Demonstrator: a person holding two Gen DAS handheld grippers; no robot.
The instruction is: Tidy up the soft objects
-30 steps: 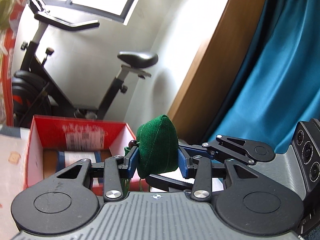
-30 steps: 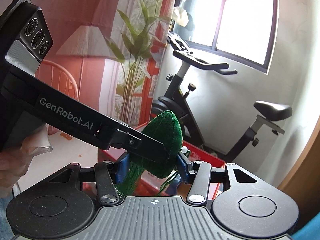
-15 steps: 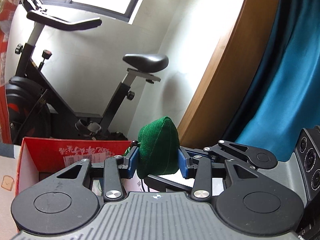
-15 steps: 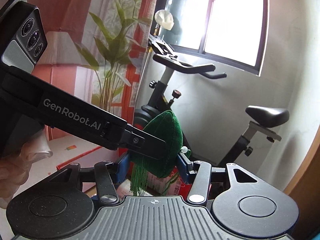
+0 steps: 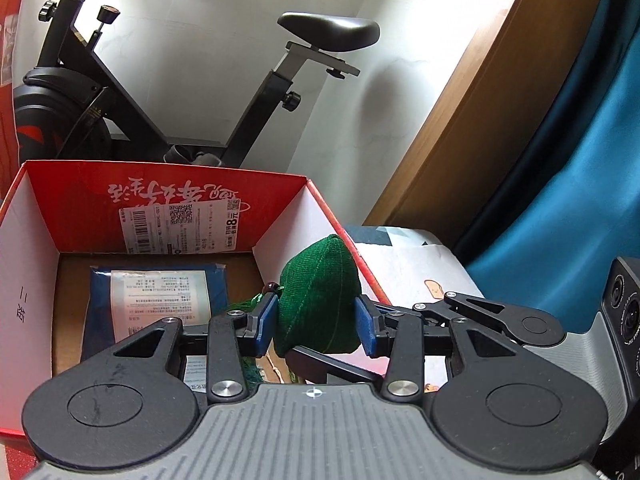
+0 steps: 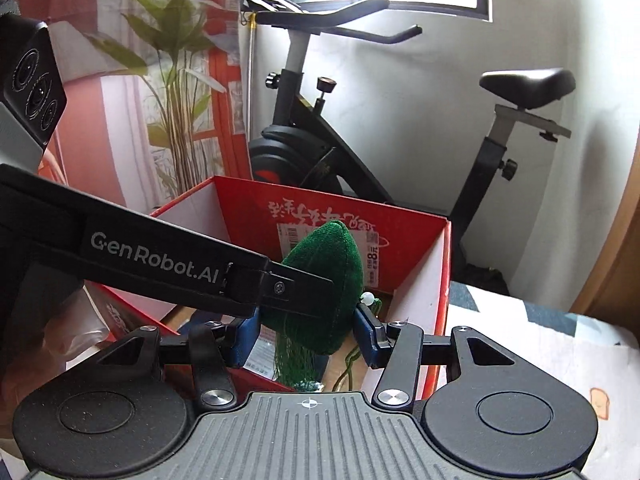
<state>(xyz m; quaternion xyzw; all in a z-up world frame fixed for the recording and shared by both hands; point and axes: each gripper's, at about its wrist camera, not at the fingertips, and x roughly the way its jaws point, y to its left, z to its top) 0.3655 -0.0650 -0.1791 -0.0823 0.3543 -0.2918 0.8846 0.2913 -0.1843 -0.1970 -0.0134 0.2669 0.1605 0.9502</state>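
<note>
A green knitted pouch (image 5: 318, 300) with a tassel and beads is held between both grippers at once. My left gripper (image 5: 316, 322) is shut on its sides, blue pads pressing it. My right gripper (image 6: 306, 330) is shut on the same pouch (image 6: 332, 280), its tassel hanging down. The pouch hangs over the right part of an open red cardboard box (image 5: 168, 200), which also shows in the right wrist view (image 6: 400, 220). A blue flat packet (image 5: 156, 296) lies on the box floor.
An exercise bike (image 5: 120, 92) stands behind the box against a white wall; it also shows in the right wrist view (image 6: 360, 128). A patterned cloth surface (image 6: 540, 340) lies right of the box. A teal curtain (image 5: 560, 180) hangs on the right, a plant (image 6: 176, 80) on the left.
Both grippers have tilted down and moved toward the box with the pouch; the box interior and blue packet are now in full view below.
</note>
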